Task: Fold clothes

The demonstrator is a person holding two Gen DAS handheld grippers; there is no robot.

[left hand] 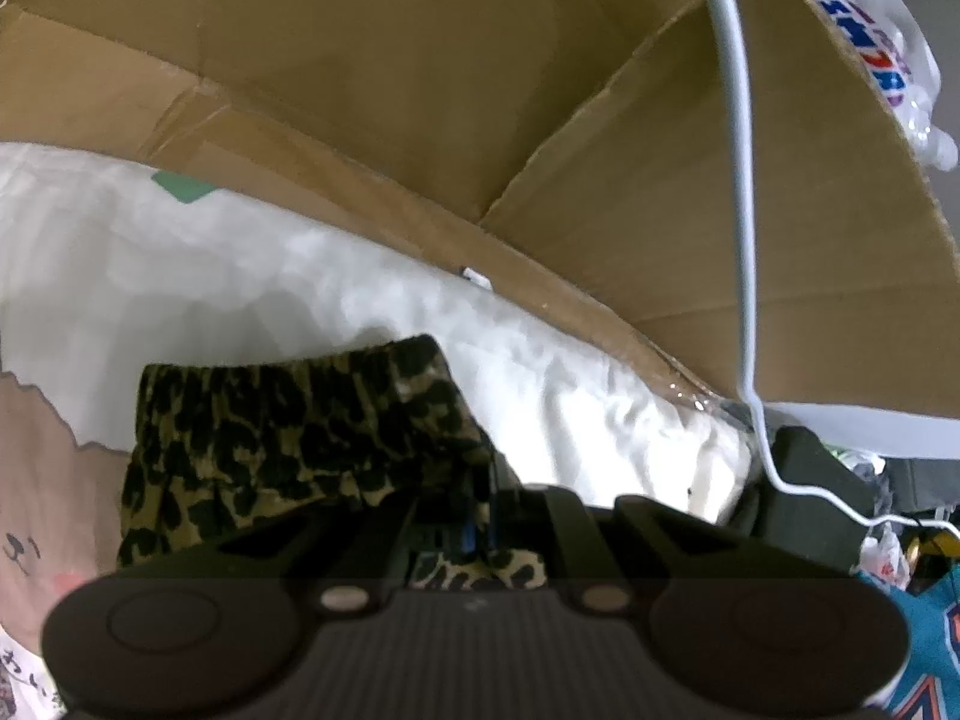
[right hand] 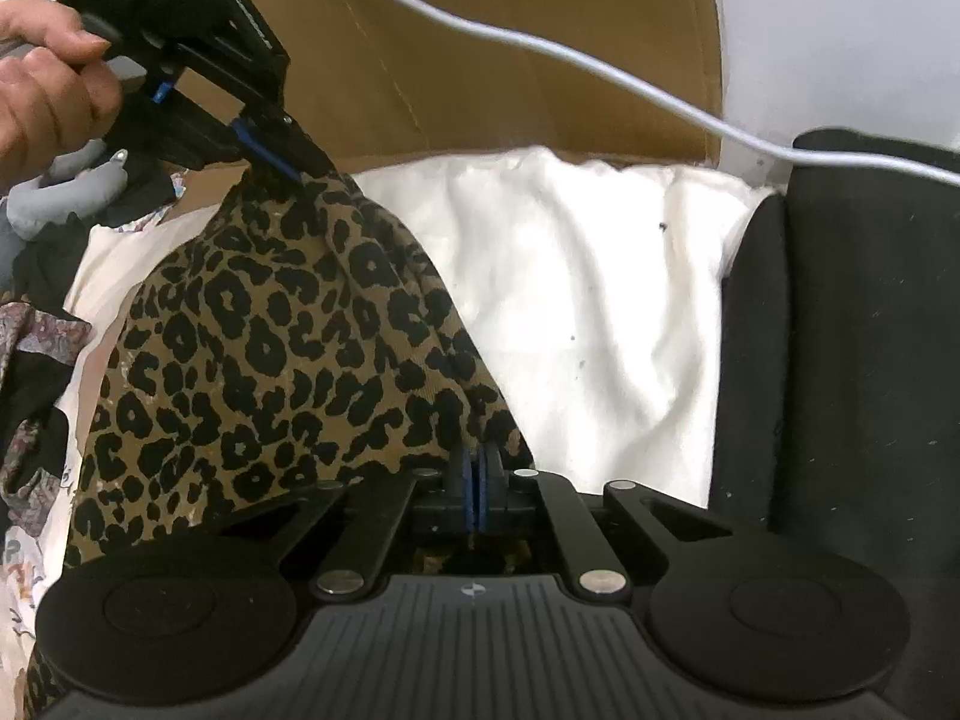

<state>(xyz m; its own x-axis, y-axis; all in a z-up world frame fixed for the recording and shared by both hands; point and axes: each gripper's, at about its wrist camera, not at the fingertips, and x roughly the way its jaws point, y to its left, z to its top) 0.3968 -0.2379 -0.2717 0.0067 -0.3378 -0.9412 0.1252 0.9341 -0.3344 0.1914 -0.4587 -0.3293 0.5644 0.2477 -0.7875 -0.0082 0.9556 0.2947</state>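
A leopard-print garment [right hand: 288, 348] hangs stretched between both grippers above a white padded sheet [right hand: 588, 300]. My right gripper [right hand: 478, 468] is shut on its near corner, the blue pads pressed together on the cloth. In the right wrist view the left gripper [right hand: 282, 165], held by a person's hand [right hand: 42, 78], pinches the far upper corner. In the left wrist view the same leopard-print garment [left hand: 288, 438] shows its gathered waistband, and my left gripper [left hand: 480, 531] is shut on the fabric edge.
A large open cardboard box [left hand: 480, 90] stands behind the white sheet [left hand: 240, 276]. A white cable [left hand: 744, 240] hangs across both views. A black cushion [right hand: 852, 360] sits at the right. Other clothes [right hand: 30, 390] pile at the left, and a teal garment [left hand: 924, 630] lies lower right.
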